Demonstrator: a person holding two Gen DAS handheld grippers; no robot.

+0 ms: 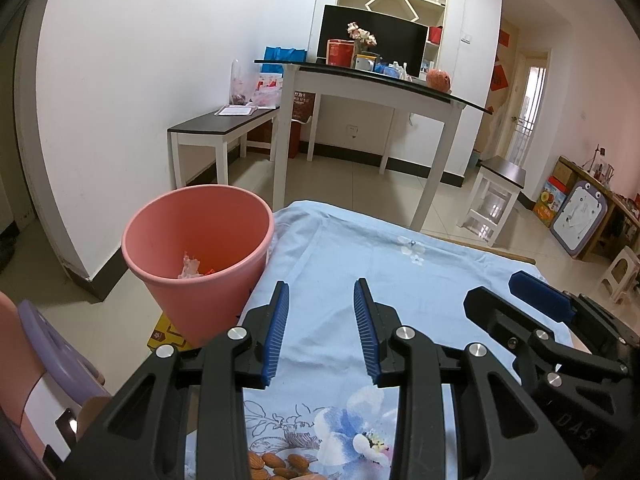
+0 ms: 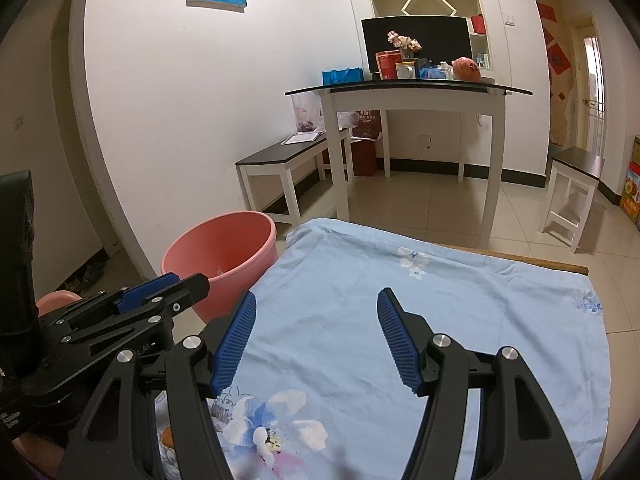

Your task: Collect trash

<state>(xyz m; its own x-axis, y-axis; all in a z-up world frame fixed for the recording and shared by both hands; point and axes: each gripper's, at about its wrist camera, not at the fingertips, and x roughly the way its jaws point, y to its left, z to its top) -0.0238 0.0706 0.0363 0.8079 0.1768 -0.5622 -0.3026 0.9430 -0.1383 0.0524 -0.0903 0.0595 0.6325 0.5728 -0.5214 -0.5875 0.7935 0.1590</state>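
A pink bin (image 1: 196,256) stands on the floor at the table's left edge, with crumpled trash (image 1: 190,268) at its bottom; it also shows in the right wrist view (image 2: 224,256). My left gripper (image 1: 322,292) is open and empty above the blue flowered cloth (image 1: 360,264), just right of the bin. My right gripper (image 2: 316,300) is open and empty above the same cloth (image 2: 400,320). Each gripper shows in the other's view, the right one (image 1: 532,292) beside the left, the left one (image 2: 160,284) near the bin. Several almonds (image 1: 280,466) lie on the cloth under my left gripper.
A white table with a dark top (image 1: 380,84) carries clutter behind. A low bench (image 1: 224,124) stands along the wall, a stool (image 1: 500,192) at the right. A purple and pink object (image 1: 44,332) sits at the lower left.
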